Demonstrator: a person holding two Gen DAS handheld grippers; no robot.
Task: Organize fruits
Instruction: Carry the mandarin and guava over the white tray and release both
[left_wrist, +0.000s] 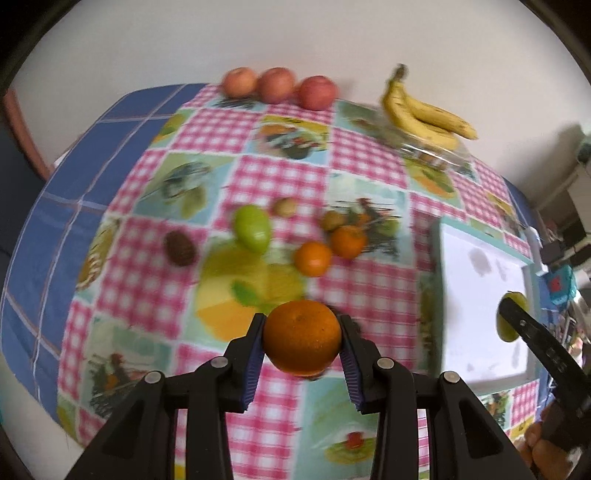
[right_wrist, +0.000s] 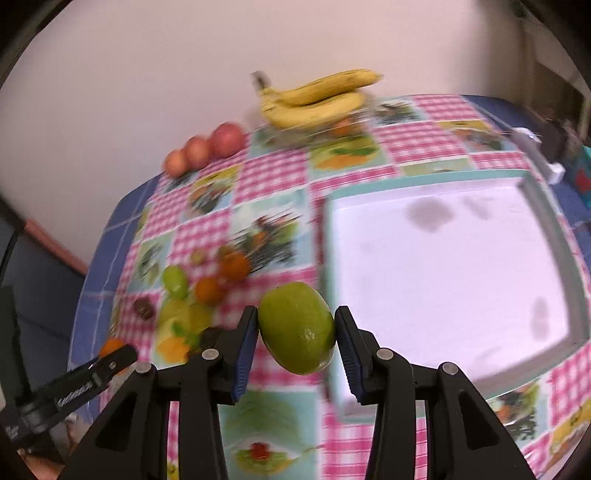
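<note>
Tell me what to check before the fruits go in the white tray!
1. Left gripper pinching the orange on both sides: ok.
2. Right gripper pinching the green fruit on both sides: ok.
3. White tray has bare room inside: ok.
4. Green fruit over the tray: not ok from the right wrist view, it hangs at the tray's left rim.
5. Orange over the tray: not ok, the tray lies off to its right.
6. Grip firm enough not to slip: cannot tell.
</note>
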